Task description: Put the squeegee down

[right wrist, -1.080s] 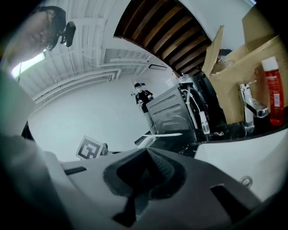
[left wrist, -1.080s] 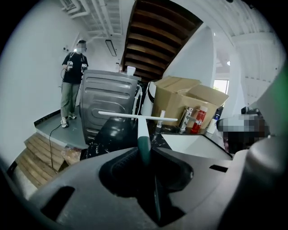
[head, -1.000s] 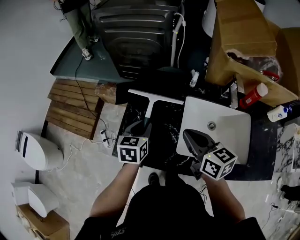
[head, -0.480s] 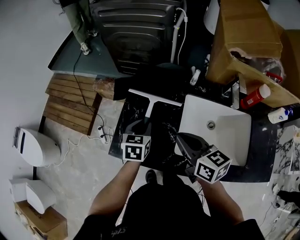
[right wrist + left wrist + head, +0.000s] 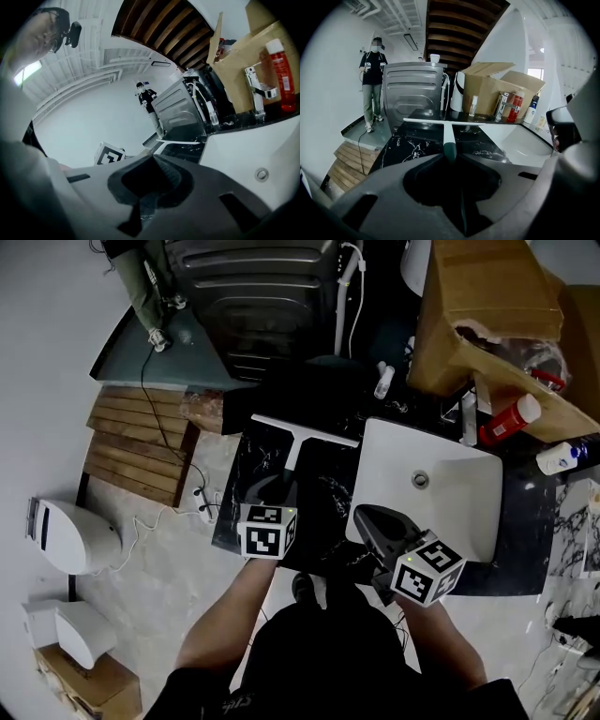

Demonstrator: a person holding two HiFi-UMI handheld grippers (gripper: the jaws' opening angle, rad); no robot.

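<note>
The dark end of the squeegee is pinched between the fingers of the left gripper, the nearer of the two. From there its long axis is carried straight ahead, away from the person, low over the black marble bench. The white blade is set crosswise at the far end; whether it touches cannot be told. The right gripper is held beside the sink, fingers pressed together on nothing.

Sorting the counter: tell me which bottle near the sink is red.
The white-capped red bottle beside the cardboard box, next to the tap. The small bottle nearest the squeegee is clear; the far-right bottle is white and blue.
</note>
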